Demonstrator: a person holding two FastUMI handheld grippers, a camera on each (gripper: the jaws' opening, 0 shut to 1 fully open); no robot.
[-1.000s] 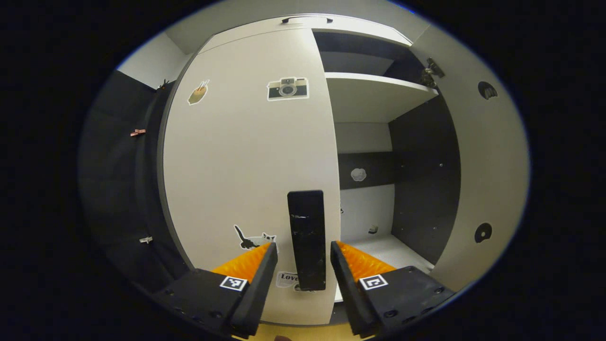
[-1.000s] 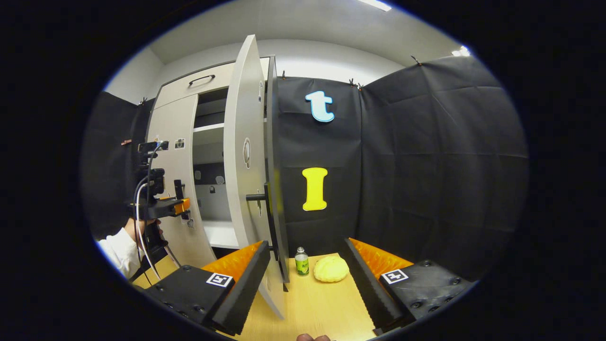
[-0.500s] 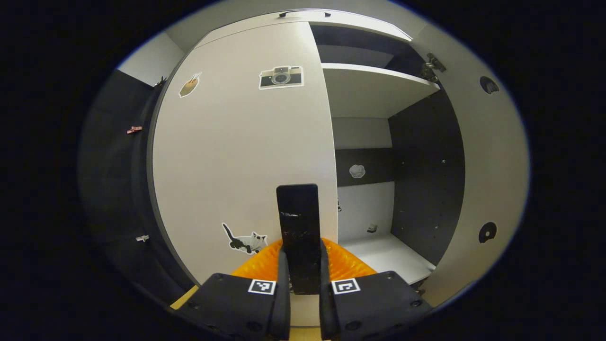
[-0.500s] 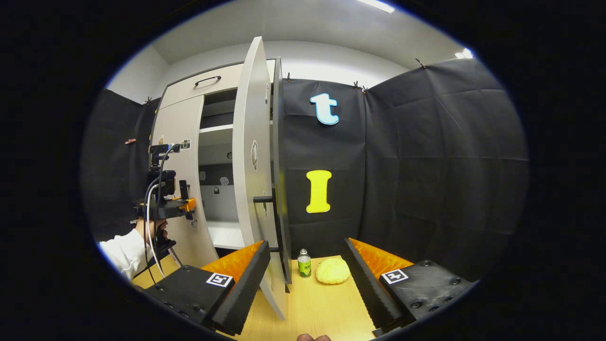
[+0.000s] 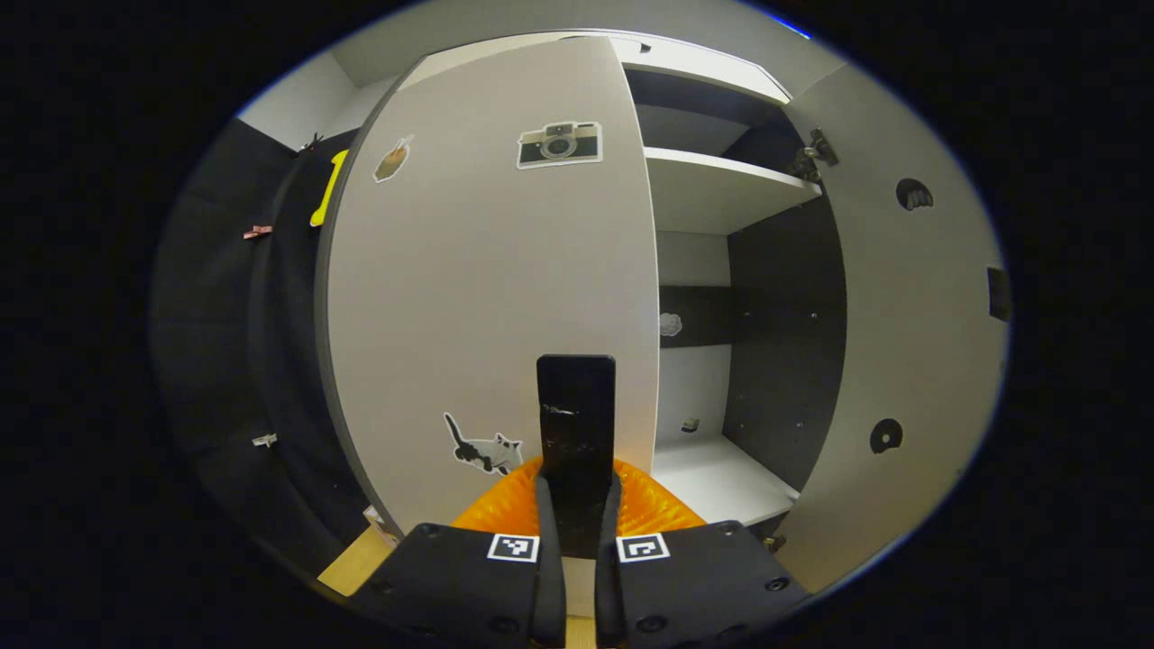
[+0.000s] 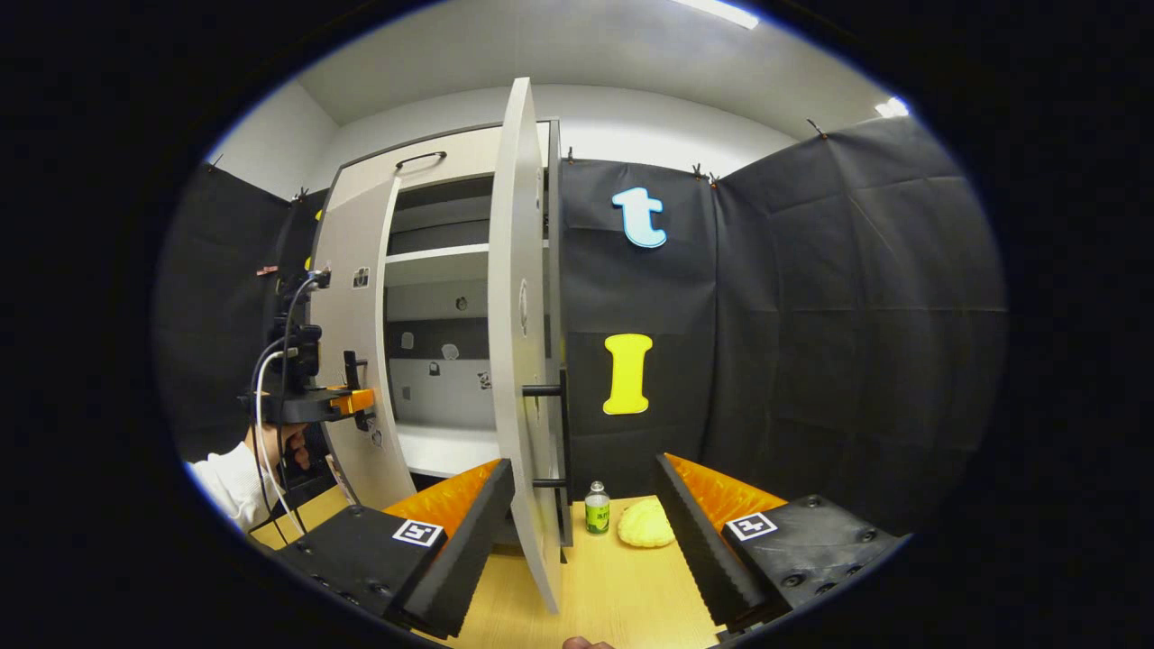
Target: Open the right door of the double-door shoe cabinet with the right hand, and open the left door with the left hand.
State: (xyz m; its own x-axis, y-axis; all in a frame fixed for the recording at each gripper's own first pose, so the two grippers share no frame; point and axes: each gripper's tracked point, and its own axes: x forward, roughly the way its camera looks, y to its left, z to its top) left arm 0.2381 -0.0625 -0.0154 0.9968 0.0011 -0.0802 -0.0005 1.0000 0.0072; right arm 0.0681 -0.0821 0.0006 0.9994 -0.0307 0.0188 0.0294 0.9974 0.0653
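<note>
Black handle at lower centre is now clamped by our left gripper, and the left door has begun swinging out; our right gripper waits wide open and empty beside the already-open right door.

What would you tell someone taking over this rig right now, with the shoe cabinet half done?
Left gripper: shut on the left door's black handle, both fingers pressing its sides.
Right gripper: open, holding nothing, clear of the right door's handle.
Right door: swung wide open, seen edge-on in the right gripper view; shelves exposed.
Left door: barely ajar at most, in the left gripper view.
Done: right door opened; left handle gripped.
Left: pull the left door open with the left gripper, then let go.
Bottle and yellow bun-like thing sit on the table by the right door; not part of the job.
</note>
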